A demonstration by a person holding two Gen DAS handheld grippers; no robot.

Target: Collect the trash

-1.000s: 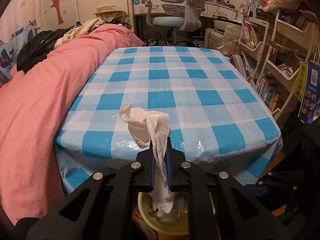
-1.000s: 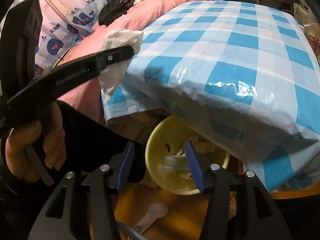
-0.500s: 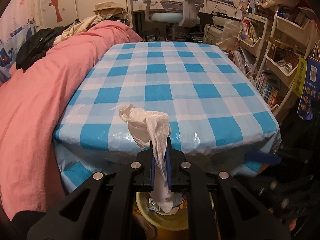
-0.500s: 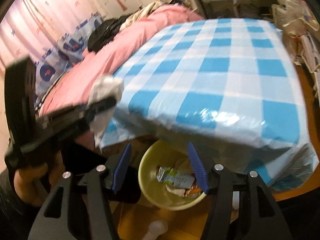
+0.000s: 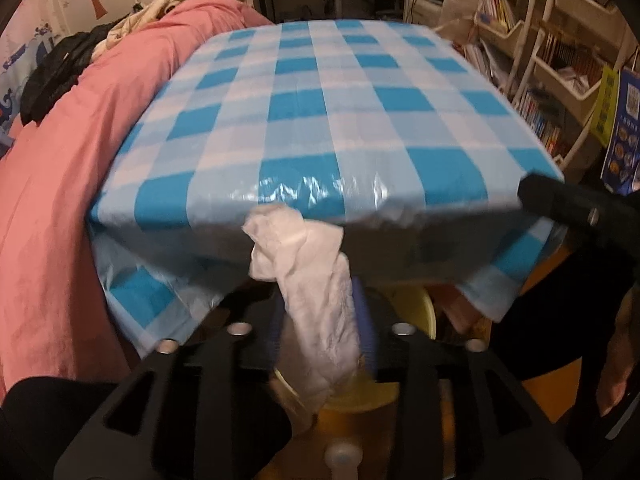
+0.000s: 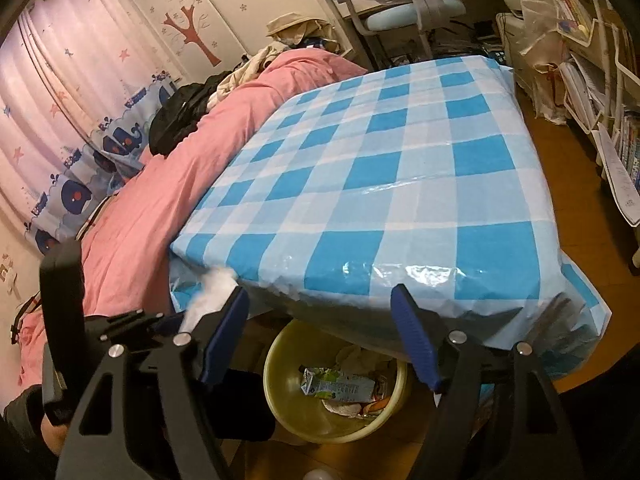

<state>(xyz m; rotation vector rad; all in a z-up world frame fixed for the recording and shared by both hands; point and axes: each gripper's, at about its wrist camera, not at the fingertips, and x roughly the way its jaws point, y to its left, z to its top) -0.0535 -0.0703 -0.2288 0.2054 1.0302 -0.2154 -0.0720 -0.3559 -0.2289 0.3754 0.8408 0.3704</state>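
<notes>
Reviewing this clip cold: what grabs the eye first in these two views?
The blue-and-white checked tablecloth fills the middle, with a pink quilt heaped beside it. Up close, a crumpled white tissue hangs between the opening jaws of the left tool, above a yellow bin of trash below the table edge.

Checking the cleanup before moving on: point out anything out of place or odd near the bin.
The crumpled tissue hangs between the left gripper's opening fingers above the yellow bin, not yet inside it. A white object, mostly cut off, lies on the floor beside the bin. The checkered tablecloth looks tidy.
</notes>
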